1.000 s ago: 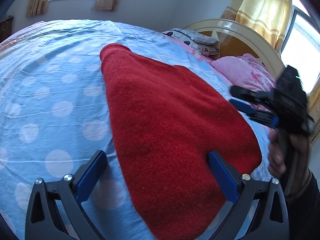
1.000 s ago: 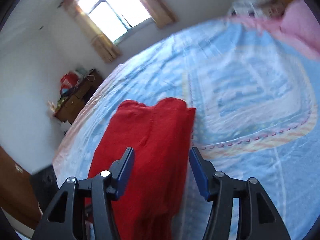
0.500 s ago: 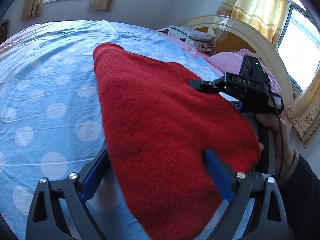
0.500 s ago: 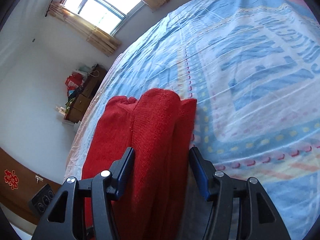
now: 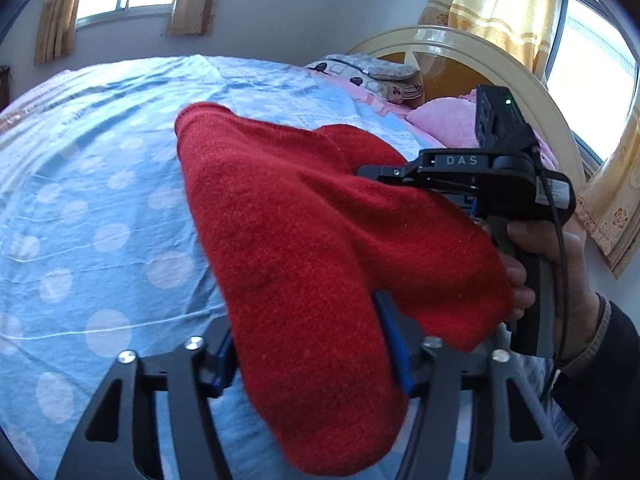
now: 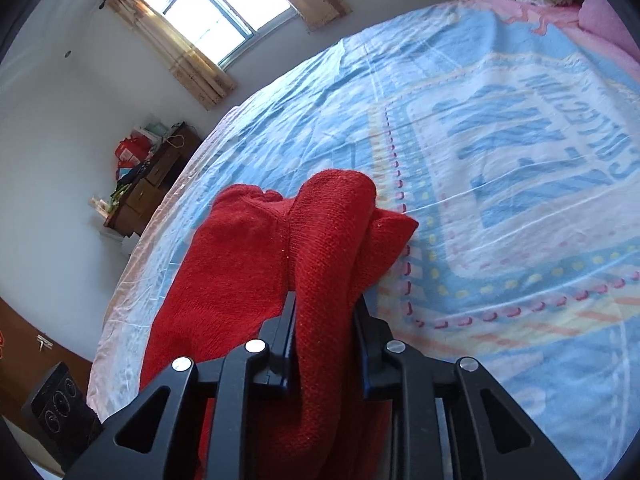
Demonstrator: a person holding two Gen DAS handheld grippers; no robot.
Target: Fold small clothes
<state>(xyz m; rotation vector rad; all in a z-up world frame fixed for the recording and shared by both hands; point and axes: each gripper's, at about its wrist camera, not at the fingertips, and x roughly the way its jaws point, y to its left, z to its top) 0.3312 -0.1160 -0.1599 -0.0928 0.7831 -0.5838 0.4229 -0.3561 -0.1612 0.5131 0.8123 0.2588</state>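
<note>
Both tongs clamp a red sweater [image 5: 304, 248] over the bed [image 5: 80, 208]: left tongs [image 5: 308, 356] near, right tongs [image 6: 324, 332] beside.

Both the left tool [image 5: 312, 344] and the right tool [image 6: 325, 320] are clamped tight, a hand [image 5: 560, 264] gripping the right tool's handle.
</note>
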